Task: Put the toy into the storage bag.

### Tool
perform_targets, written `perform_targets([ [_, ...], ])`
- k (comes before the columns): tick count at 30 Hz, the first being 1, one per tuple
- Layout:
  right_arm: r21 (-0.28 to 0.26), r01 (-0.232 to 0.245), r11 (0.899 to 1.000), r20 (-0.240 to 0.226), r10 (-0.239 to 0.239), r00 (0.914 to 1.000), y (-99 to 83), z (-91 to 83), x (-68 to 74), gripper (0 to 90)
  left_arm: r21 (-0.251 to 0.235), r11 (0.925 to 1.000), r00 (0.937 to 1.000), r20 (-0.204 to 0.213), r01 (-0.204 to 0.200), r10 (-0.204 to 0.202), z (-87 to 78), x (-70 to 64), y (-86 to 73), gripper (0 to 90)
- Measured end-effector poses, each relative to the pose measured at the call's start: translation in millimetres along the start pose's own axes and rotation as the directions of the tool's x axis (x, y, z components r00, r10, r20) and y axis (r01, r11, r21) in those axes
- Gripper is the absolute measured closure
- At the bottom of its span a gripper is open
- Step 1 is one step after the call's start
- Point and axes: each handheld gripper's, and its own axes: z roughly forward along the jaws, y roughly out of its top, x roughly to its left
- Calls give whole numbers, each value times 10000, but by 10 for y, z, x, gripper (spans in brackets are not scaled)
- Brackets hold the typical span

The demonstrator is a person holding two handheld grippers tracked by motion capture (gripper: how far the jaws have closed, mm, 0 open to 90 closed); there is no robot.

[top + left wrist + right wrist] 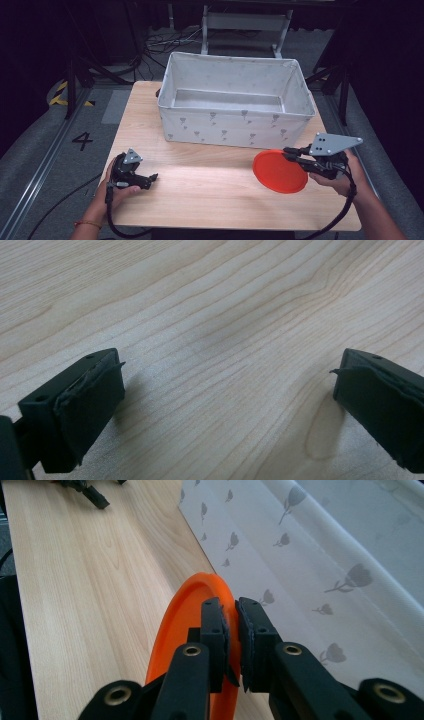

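The right gripper (292, 153) is at the near right of the table (200, 190), held by the person's right hand (345, 175); its 2 jaws are pressed on the rim of an orange plate (279, 172), 1 jaw on each side of the rim, so it pinches the plate; in the right gripper view (232, 630) the plate (175, 630) stands tilted on its edge, and the rim passes between the jaws; in the high view the plate is at the near right of the table, just in front of the near wall of the white fabric box (235, 127); I cannot tell if the plate touches the table or the box; the box stands at the far middle of the table and has small grey flower prints; the left gripper (150, 179) is at the near left, well apart from the plate, in the left hand (117, 187); in the left gripper view its jaws are spread wide over bare wood (215, 340), with nothing between them.
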Motion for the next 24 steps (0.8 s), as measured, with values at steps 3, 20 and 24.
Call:
perform_targets([
  [3,-83,-6,10000,109,7,9999,47,-82,-26,825,3,10000,10000,2,48,-48,-1,-4,-2,5],
  [20,-216,-165,9996,477,175,9987,296,-410,-171,825,1,10000,10000,0,50,-50,-1,-4,-2,5],
  [24,-350,-127,9993,683,151,9975,347,-472,-190,826,-14,10000,10000,1,37,-37,0,-3,-1,4],
])
